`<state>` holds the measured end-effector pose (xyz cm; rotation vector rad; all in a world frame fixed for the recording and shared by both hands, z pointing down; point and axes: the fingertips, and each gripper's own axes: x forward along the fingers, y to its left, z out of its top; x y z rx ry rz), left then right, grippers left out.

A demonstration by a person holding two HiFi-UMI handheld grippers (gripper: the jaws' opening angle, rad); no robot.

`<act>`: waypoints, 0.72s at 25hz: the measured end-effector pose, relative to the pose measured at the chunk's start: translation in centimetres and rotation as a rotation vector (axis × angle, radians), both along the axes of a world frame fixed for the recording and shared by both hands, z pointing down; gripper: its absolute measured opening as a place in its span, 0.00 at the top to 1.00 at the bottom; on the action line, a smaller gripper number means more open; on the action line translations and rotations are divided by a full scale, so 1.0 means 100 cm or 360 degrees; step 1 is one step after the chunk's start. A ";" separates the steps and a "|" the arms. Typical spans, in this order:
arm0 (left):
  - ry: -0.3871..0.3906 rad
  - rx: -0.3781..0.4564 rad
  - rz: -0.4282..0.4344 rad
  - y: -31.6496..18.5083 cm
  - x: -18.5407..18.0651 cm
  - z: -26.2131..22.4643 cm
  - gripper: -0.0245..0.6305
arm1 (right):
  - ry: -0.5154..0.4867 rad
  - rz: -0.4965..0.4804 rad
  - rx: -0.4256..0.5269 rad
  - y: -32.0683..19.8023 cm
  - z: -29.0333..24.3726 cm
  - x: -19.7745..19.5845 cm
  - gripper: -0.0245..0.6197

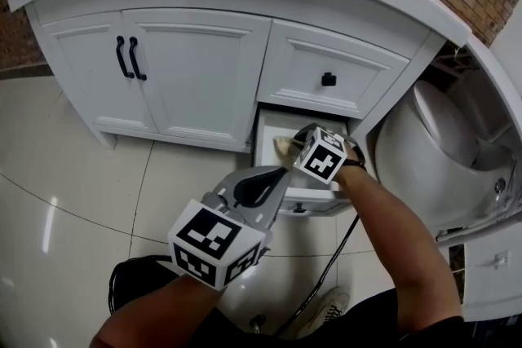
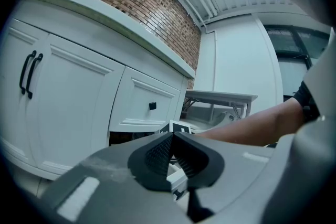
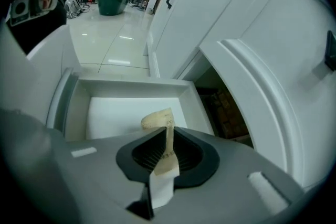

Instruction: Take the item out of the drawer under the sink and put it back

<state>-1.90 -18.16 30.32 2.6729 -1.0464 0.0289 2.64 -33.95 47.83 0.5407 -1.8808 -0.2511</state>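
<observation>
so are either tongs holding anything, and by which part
The right tongs pinch a thin paper slip near its middle, its curled tan end sticking out over the drawer. The left tongs are shut on nothing.

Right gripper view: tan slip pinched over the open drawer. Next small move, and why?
Probably lower the right gripper straight down toward the floor of the drawer, then open. Its jaws are shut on the tan slip, which sits over the drawer's bare white bottom, apparently not touching it, so releasing from here might drop it crooked. Whether this is take-out or put-back, the pictures cannot say.
</observation>
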 end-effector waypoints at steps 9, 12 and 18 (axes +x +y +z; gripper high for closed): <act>0.0002 0.0010 -0.0002 0.002 -0.002 -0.003 0.95 | -0.0064 0.0087 -0.0013 0.004 -0.008 0.008 0.90; -0.0018 0.0006 0.0012 0.003 0.000 0.000 0.95 | -0.0048 0.0103 0.0020 0.006 -0.014 0.015 0.90; -0.0059 0.0000 0.0009 0.004 0.001 0.006 0.95 | -0.0410 0.0166 0.0092 0.024 -0.065 0.007 0.94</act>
